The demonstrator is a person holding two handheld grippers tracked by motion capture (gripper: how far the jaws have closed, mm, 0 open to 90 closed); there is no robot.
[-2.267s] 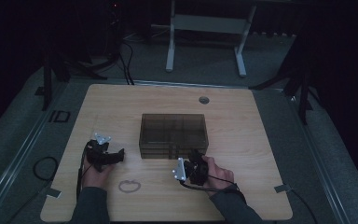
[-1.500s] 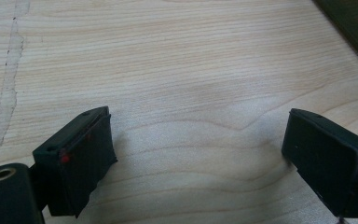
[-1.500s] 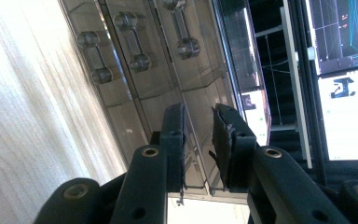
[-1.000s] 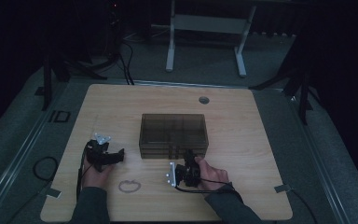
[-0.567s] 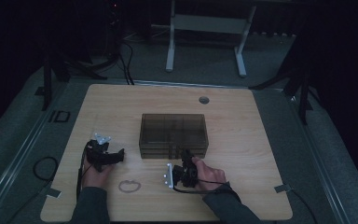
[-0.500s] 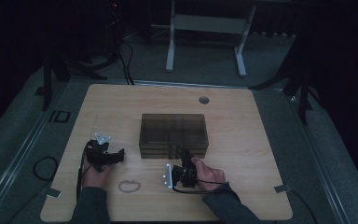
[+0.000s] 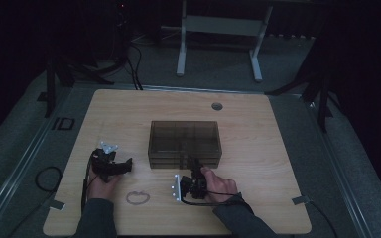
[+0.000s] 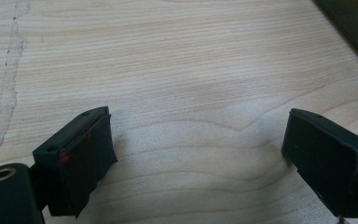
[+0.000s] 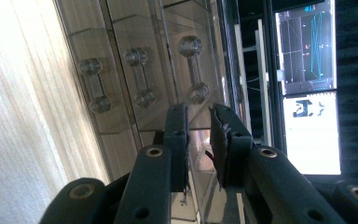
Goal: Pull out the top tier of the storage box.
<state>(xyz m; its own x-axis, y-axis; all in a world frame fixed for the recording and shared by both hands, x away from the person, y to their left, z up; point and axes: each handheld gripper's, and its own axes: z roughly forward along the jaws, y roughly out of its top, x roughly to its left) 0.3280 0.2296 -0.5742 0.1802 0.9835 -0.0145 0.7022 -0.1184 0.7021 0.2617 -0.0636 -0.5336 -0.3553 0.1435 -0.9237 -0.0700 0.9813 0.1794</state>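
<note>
1. Drawer box (image 7: 185, 144) (smoky clear plastic, stacked drawers) sits mid-counter (image 7: 278, 148); using it as the landmark for everything below.
2. Right claw (image 7: 194, 164) is at the box's near face, toward its right half, rolled onto its side, with the person's right hand (image 7: 218, 184) just behind it.
3. In the right gripper view the right claw (image 9: 198, 140) has its jaws nearly together, a narrow gap between them. They sit right up against the box (image 9: 135, 56) front; nothing I can make out is pinched in that gap.
4. Three clear bar handles show on the drawer fronts just past the jaw tips: nearest one (image 9: 194, 70), middle one (image 9: 140, 77), far one (image 9: 94, 86). All three lie beyond the tips, off to one side, none between the jaws.
5. Left claw (image 7: 120, 166) is well left of the box, near its front-left corner, resting low over the counter.
6. Left gripper view: left claw (image 8: 200, 144) jaws stand wide apart, only bare wood between them (dark box corner (image 8: 354, 28) at upper right).
7. Small ring (image 7: 138, 197) lies on the counter nearer the person than the box, between the two claws, touching neither.
</note>
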